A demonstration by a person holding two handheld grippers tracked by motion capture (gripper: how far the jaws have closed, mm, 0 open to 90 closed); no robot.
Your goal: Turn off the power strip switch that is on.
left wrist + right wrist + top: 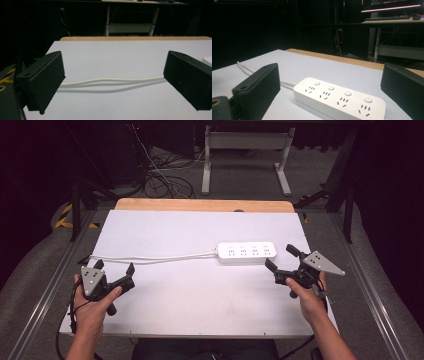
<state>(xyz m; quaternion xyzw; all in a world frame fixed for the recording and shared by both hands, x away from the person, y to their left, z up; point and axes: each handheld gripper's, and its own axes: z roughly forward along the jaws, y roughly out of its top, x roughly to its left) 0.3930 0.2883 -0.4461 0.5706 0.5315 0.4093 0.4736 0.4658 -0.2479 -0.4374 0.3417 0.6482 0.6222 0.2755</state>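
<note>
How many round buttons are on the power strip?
4, in a row along the far edge of the power strip, seen from the right gripper view: one above each socket group, running from its cord end to its other end. None look hidden.

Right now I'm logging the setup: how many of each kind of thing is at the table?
Power strip: 1
White cord: 1
Grippers, left gripper and right gripper: 2
Total: 4

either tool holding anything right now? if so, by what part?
Nothing is held. The left tool is open, with the white cord lying on the table beyond its jaws. The right tool is open, short of the power strip.
</note>
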